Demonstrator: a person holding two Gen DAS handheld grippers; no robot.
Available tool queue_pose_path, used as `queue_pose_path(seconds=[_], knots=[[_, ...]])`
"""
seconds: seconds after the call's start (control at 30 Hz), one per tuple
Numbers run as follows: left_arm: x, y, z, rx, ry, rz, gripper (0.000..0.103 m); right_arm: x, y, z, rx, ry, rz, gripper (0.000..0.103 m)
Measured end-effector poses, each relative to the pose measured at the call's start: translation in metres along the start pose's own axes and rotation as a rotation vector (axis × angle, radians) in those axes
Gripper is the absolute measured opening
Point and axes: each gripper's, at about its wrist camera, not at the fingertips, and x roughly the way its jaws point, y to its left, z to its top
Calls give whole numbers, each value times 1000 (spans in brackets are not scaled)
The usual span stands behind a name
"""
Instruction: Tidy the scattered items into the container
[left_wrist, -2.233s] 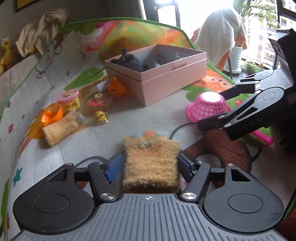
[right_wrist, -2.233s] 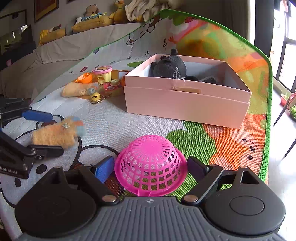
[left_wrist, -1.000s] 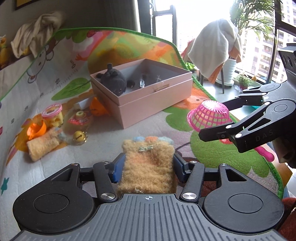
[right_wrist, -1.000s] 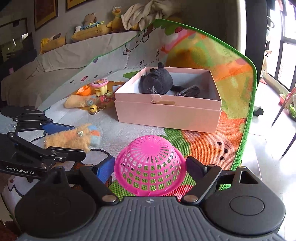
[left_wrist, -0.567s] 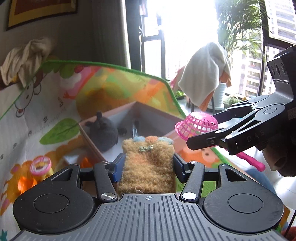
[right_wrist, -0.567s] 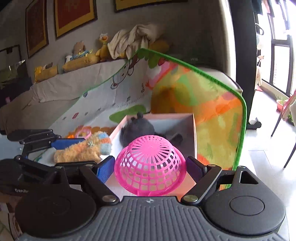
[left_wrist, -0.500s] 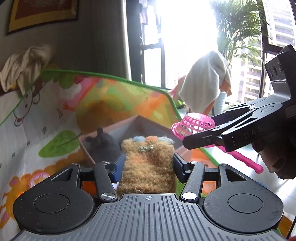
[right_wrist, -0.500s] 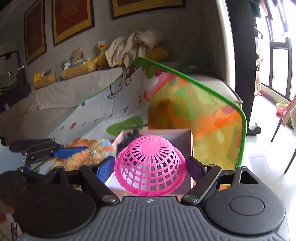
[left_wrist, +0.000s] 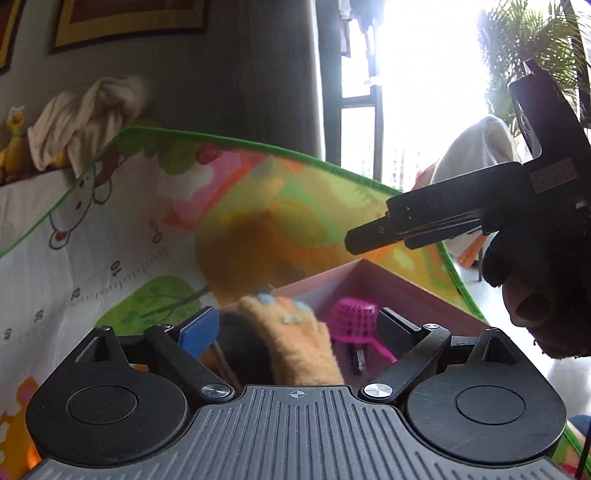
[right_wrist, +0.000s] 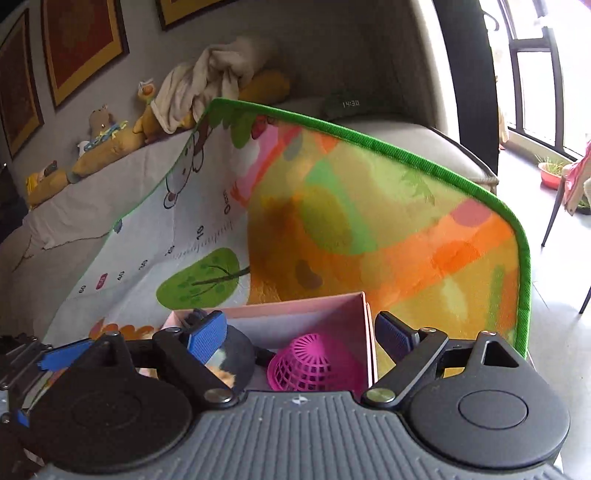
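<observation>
Pink basket (right_wrist: 314, 363) and fuzzy orange pouch (left_wrist: 295, 343) have just dropped into the pink box (right_wrist: 295, 314) beside the grey plush toy (right_wrist: 236, 360), both the left gripper (left_wrist: 295, 328) and right gripper (right_wrist: 301, 332) now hold their fingers wide apart with nothing in them, and the propped-up play mat (right_wrist: 369, 221) stands just behind.

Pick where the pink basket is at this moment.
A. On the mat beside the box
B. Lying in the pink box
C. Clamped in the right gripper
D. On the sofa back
B: the basket lies inside the box, and the right gripper above it is open and empty.
</observation>
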Motion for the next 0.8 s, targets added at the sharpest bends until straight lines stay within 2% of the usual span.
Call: queue_pose_path(seconds=[0.2, 0.43, 0.53, 0.67, 0.73, 0.8], knots=[[-43, 39, -33, -148, 92, 76, 99, -7, 38, -14, -149, 3, -49, 88], [-106, 79, -87, -274, 174, 216, 102, -23, 123, -31, -348, -13, 39, 88], [-122, 89, -110, -287, 229, 272, 102, -24, 167, -46, -464, -4, 82, 83], [-136, 92, -127, -296, 234, 293, 103, -16, 212, -59, -565, 48, 100, 65], [-137, 91, -127, -299, 222, 300, 103, -5, 226, -61, -584, 94, 88, 65], [-132, 90, -126, -297, 247, 311, 103, 10, 236, -60, -601, 133, 57, 65]])
